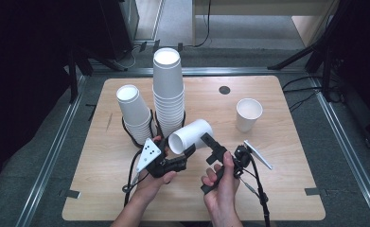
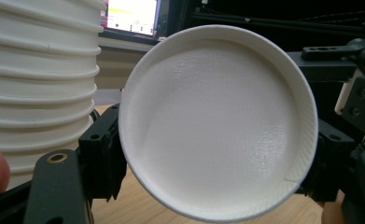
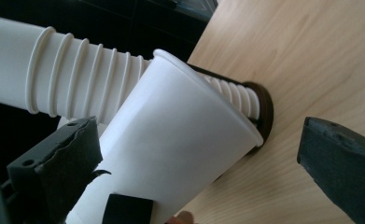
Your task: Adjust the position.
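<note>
Our left gripper (image 1: 188, 152) clamps the paper cup (image 1: 190, 135); our right gripper (image 1: 210, 142) stands open at its three o'clock. Next, we judge, it goes beside the upright cup (image 1: 248, 114) at two o'clock.

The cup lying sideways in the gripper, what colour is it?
Plain white paper cup, no print; the left gripper view shows it best.

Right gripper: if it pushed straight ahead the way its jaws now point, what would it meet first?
Most likely the tilted paper cup held by the left gripper: it lies between the right gripper's open jaws. Behind it is the tall cup stack; depth is unclear.
</note>
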Motion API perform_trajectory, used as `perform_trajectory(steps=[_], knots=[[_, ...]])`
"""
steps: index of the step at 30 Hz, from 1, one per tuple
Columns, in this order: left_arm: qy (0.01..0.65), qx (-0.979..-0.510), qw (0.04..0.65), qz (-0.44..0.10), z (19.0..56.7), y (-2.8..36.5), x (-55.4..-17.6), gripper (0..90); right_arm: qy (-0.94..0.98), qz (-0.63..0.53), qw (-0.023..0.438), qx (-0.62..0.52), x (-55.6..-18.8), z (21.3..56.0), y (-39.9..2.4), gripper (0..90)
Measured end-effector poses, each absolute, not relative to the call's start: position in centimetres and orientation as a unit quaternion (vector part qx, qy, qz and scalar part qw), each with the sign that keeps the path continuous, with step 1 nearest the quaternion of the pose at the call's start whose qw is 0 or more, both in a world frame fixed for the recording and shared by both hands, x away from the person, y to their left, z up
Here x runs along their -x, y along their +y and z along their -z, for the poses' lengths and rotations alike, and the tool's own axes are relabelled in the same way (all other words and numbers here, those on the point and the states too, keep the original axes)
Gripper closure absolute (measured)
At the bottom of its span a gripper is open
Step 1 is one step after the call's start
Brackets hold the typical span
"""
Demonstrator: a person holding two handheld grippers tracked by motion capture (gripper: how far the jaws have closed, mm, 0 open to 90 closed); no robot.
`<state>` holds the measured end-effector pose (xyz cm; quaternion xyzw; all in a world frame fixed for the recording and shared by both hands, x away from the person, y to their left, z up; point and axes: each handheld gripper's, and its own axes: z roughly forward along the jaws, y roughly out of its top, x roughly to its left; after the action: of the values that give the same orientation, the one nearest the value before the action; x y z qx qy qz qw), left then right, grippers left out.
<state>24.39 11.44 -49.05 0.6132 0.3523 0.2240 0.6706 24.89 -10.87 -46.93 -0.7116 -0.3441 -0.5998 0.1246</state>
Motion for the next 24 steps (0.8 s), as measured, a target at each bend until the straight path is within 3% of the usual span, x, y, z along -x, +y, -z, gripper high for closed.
perform_trajectory(steps=[5, 16, 24], knots=[[0.347, -0.616, 0.669, -0.228, 49.1, 11.3, -24.3, 23.7, -0.280, 0.591, 0.197, 0.730, -25.2, 47.5, -10.9, 0.0], [0.341, -0.621, 0.664, -0.239, 49.3, 11.0, -24.2, 23.7, -0.197, 0.575, 0.298, 0.735, -25.8, 47.8, -10.8, 0.0], [0.333, -0.623, 0.666, -0.241, 49.2, 10.7, -23.9, 23.7, -0.176, 0.565, 0.326, 0.737, -26.1, 47.9, -10.5, 0.0]])
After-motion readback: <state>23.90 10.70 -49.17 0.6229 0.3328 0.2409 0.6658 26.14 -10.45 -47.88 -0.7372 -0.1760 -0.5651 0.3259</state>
